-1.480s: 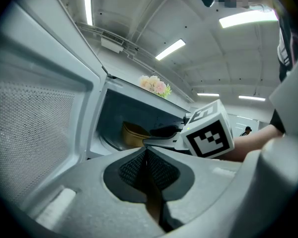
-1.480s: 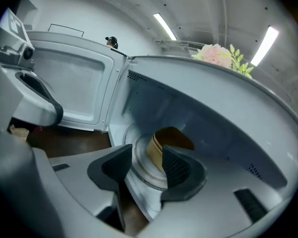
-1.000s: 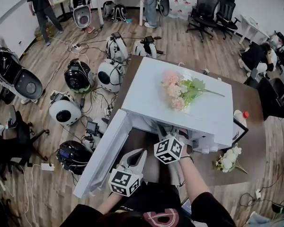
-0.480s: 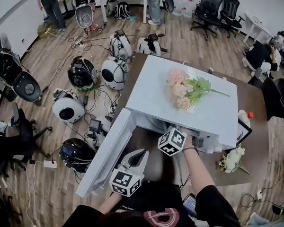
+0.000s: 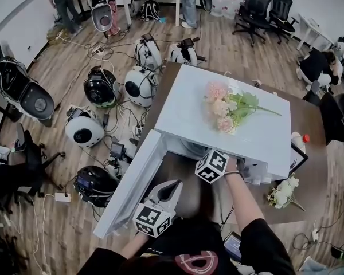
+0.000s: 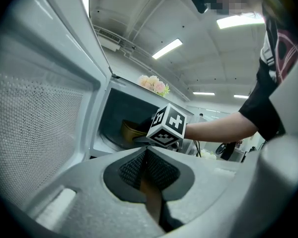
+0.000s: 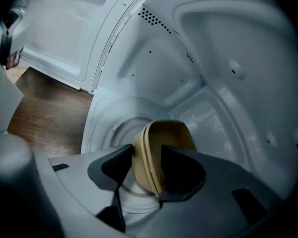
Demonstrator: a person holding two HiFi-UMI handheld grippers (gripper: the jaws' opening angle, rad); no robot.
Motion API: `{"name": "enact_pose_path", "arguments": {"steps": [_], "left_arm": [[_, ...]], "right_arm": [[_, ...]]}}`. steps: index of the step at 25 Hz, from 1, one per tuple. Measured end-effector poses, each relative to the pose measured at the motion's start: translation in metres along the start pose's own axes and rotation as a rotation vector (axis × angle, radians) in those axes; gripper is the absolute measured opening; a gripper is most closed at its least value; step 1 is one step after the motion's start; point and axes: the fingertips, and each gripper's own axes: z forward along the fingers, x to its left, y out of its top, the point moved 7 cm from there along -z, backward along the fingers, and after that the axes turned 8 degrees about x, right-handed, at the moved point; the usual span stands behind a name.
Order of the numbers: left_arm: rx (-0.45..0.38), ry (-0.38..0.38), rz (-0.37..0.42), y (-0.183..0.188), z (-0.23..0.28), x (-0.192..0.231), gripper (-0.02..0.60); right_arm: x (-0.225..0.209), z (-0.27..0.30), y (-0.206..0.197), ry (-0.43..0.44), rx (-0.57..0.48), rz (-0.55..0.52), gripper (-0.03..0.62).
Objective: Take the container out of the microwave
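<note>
The white microwave (image 5: 189,105) stands on a brown table with its door (image 5: 132,191) swung open to the left. Inside it, a tan container (image 7: 171,133) rests on the glass turntable (image 7: 111,120). My right gripper (image 7: 146,160) reaches into the cavity, its jaws shut on the container's rim, one pad outside the wall and one inside. In the head view only its marker cube (image 5: 211,166) shows at the opening. My left gripper (image 5: 171,189) hangs shut and empty in front of the door. From the left gripper (image 6: 145,155) view the container (image 6: 130,131) shows behind the right gripper's cube (image 6: 167,126).
Pink artificial flowers (image 5: 226,107) lie on top of the microwave. A white flower sprig (image 5: 282,192) and a red-capped bottle (image 5: 298,142) sit on the table (image 5: 307,125) to the right. Round white and black machines (image 5: 83,130) with cables crowd the floor at the left.
My right gripper has pushed a little deeper into the microwave. The left gripper has stayed by the door, shut.
</note>
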Motion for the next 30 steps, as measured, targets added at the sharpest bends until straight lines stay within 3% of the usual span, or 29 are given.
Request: {"name": "enact_pose_path", "arguments": {"steps": [19, 26, 30], "left_arm": [[0.006, -0.024, -0.010, 0.000, 0.003, 0.002, 0.009], [0.006, -0.038, -0.011, 0.001, 0.001, 0.001, 0.009], [0.005, -0.042, -0.009, 0.002, 0.000, 0.000, 0.009]], "right_arm": [[0.007, 0.007, 0.004, 0.024, 0.019, -0.142, 0.098], [0.010, 0.004, 0.004, 0.064, 0.015, -0.142, 0.029], [0.011, 0.002, 0.004, 0.070, 0.011, -0.145, 0.028]]}}
